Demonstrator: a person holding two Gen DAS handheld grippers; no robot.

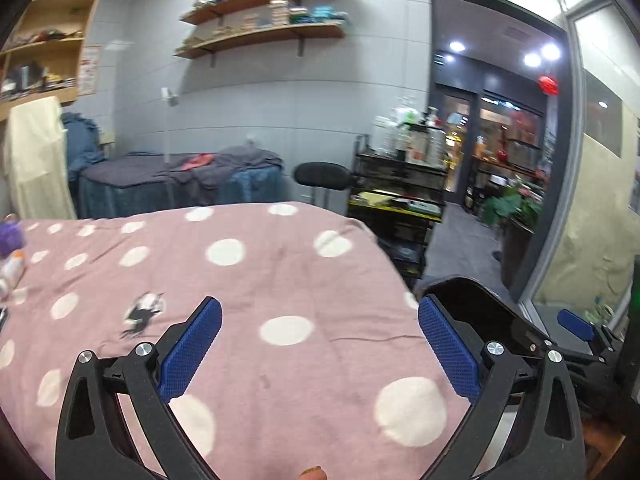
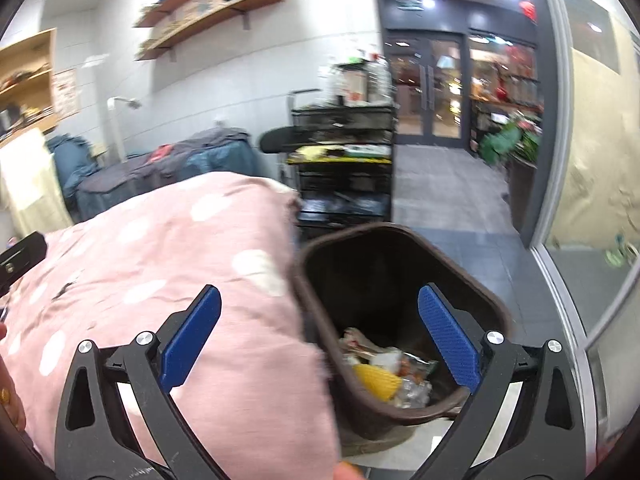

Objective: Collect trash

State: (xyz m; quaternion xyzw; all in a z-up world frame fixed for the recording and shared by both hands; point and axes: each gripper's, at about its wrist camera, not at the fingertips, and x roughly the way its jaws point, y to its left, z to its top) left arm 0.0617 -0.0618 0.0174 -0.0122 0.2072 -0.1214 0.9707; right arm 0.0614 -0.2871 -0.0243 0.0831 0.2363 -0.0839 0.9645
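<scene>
A dark bin (image 2: 476, 280) stands on the floor against the right end of the bed, with a yellow wrapper (image 2: 378, 380) and crumpled packets (image 2: 412, 364) at its bottom. My right gripper (image 2: 320, 292) hangs open over the bin's near rim and the bed's edge, with nothing between its fingers. My left gripper (image 1: 320, 304) is open and empty above the pink dotted blanket (image 1: 248, 280). A small black-and-white scrap (image 1: 144, 312) lies on the blanket just left of the left finger. The bin (image 1: 472, 300) shows past the right finger in the left wrist view.
A purple thing (image 1: 10, 236) and a small bottle (image 1: 12, 268) lie at the blanket's far left. A black trolley (image 2: 344, 168) loaded with bottles stands behind the bin, with a black stool (image 1: 322, 176) beside it. A glass partition (image 2: 592, 160) is on the right.
</scene>
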